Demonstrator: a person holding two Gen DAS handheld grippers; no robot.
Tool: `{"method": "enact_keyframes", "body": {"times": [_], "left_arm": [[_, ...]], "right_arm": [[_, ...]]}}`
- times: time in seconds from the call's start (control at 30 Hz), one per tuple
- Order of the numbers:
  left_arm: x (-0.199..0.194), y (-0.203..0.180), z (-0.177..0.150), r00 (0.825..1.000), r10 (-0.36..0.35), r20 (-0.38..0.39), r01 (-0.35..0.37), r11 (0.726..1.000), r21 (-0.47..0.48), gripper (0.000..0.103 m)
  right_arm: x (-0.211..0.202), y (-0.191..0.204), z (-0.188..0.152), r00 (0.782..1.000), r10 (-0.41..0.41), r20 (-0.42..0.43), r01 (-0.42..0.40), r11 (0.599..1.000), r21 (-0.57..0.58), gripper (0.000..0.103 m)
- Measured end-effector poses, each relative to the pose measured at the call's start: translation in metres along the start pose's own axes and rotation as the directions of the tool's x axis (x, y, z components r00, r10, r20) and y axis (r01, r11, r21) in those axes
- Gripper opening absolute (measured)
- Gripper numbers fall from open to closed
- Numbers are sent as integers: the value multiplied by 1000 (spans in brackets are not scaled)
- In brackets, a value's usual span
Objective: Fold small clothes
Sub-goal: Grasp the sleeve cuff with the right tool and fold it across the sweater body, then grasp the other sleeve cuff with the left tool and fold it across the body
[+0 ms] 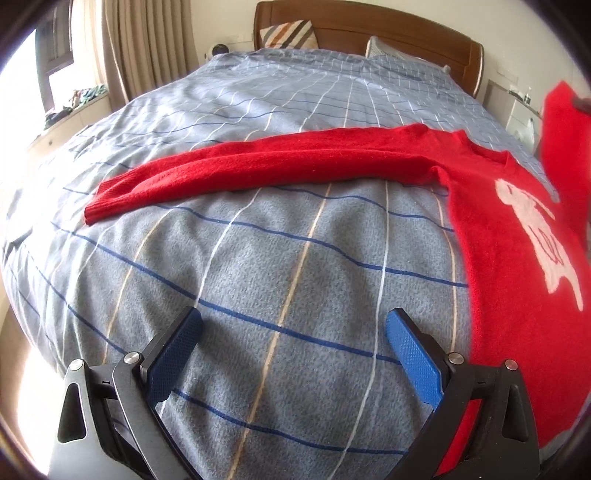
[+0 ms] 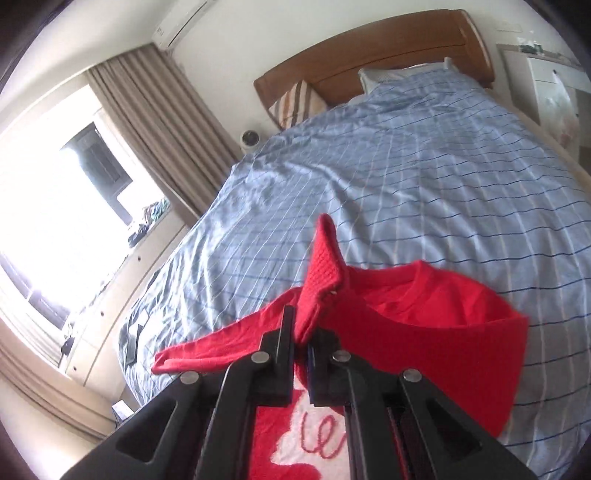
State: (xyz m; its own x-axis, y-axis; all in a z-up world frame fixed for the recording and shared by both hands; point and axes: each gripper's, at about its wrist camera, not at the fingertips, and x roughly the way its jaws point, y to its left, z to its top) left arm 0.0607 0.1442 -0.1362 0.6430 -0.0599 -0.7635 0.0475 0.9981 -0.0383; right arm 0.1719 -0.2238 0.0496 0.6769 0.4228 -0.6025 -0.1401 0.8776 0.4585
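A small red sweater [image 1: 517, 229] with a white animal figure on its chest lies on the blue checked bedspread [image 1: 258, 258]. One sleeve [image 1: 229, 173] stretches flat to the left in the left wrist view. My left gripper [image 1: 293, 334] hovers open over bare bedspread, left of the sweater's body, with nothing between its blue pads [image 1: 413, 354]. My right gripper [image 2: 301, 325] is shut on the ribbed cuff [image 2: 325, 269] of the other sleeve, lifted above the sweater [image 2: 424, 332]. That raised sleeve [image 1: 565, 147] shows at the right edge of the left wrist view.
A wooden headboard [image 1: 369, 26] and pillows [image 1: 288, 35] stand at the far end of the bed. Curtains [image 2: 162, 122] and a bright window fill the left side. A white cabinet [image 2: 550, 85] stands beyond the bed's right edge.
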Motion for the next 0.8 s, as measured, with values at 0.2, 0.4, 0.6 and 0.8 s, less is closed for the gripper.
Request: {"method": "enact_keyframes", "body": {"times": [0.2, 0.4, 0.6, 0.8], "left_arm": [[2, 0, -4, 1000, -15, 20, 15, 1000, 12, 103], [7, 5, -5, 999, -33, 6, 33, 999, -16, 103], [10, -4, -10, 999, 33, 17, -33, 999, -8, 103], [-4, 20, 11, 990, -117, -74, 111, 991, -80, 103]], "right_arm": [[99, 23, -54, 975, 86, -204, -78, 996, 47, 57], [93, 5, -96, 971, 105, -213, -85, 991, 102, 61], [106, -21, -140, 941, -81, -327, 93, 995, 21, 66], [54, 3, -158, 966, -140, -220, 130, 990, -57, 66]]}}
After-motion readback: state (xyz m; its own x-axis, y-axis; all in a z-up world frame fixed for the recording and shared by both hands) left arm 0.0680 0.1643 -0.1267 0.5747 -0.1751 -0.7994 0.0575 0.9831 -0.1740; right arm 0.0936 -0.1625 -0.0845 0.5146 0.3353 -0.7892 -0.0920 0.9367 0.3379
